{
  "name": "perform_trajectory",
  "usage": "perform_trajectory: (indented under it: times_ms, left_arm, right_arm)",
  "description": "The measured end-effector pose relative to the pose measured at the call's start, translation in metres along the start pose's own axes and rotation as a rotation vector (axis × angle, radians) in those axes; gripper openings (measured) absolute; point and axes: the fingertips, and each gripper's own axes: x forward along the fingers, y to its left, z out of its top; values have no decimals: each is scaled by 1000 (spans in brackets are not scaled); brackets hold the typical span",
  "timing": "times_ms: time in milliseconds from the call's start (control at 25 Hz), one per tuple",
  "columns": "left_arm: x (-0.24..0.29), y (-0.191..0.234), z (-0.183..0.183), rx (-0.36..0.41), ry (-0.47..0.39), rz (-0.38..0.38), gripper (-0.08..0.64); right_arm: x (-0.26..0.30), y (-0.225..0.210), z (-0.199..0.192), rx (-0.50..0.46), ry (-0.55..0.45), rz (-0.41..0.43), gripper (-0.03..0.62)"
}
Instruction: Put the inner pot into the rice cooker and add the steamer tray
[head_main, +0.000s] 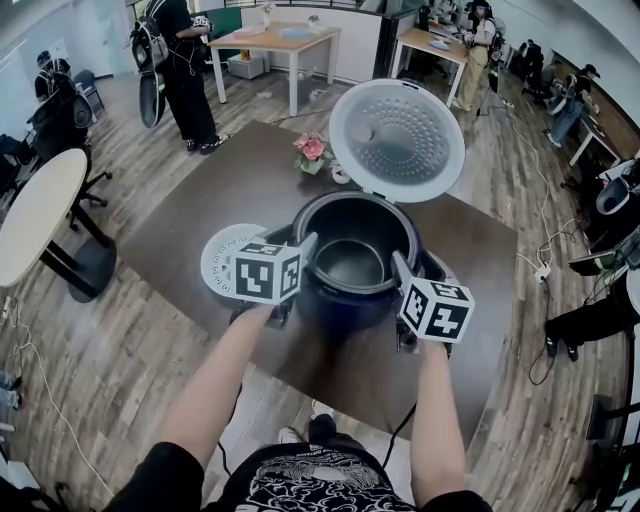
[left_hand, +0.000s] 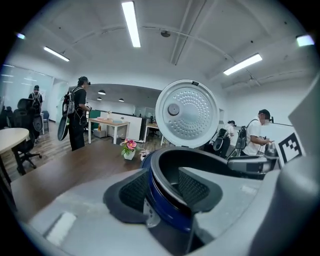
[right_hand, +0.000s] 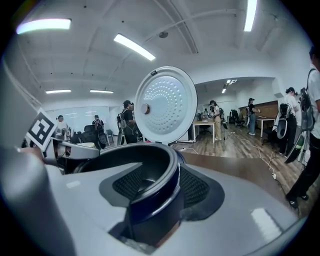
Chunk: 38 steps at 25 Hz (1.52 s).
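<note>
So at this point the first half looked basically done: the dark round metal inner pot (head_main: 350, 262) was sitting down inside the dark blue rice cooker (head_main: 345, 308), which stood in the middle of the brown desk (head_main: 215, 195) with its round white perforated lid (head_main: 397, 140) flipped up at the back. The person's left claw (head_main: 306, 250) and right claw (head_main: 402, 272) were parked at opposite sides of the rim. Going by the two gripper views, each claw was partly open and straddling the rim, one mesh pad outside against the blue wall and the other inside the pot, with a bit of slack showing. So neither one looked like it was actually squeezing anything; the pot seemed to be resting on its own weight. Whether it was seated fully flat was hard to say from these angles, though the rim looked level with the cooker's top. What was left was the second half: the flat round white steamer tray (head_main: 222, 255) was lying on the desk just left of the cooker, right beside the left claw's marker cube, untouched and not in the cooker yet. Probably the next thing was pulling both claws clear of the rim, then grabbing that tray by its edge and setting it on top of the pot.
</note>
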Motion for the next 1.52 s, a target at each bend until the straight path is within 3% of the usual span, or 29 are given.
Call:
perform_trajectory:
  times_ms: [520, 680, 1040, 1520]
  left_arm:
    - [-51, 16, 6, 30, -57, 45, 194]
    - [-85, 32, -3, 4, -85, 75, 215]
    - [-178, 77, -37, -45, -141, 188, 233]
    - [-277, 154, -82, -96, -137, 346, 287]
  right_arm:
    - [-31, 35, 26, -38, -80, 42, 242]
    - [-44, 60, 22, -56, -89, 78, 251]
    - [-61, 155, 15, -110, -109, 213, 282]
    - [-43, 286, -9, -145, -70, 423, 331]
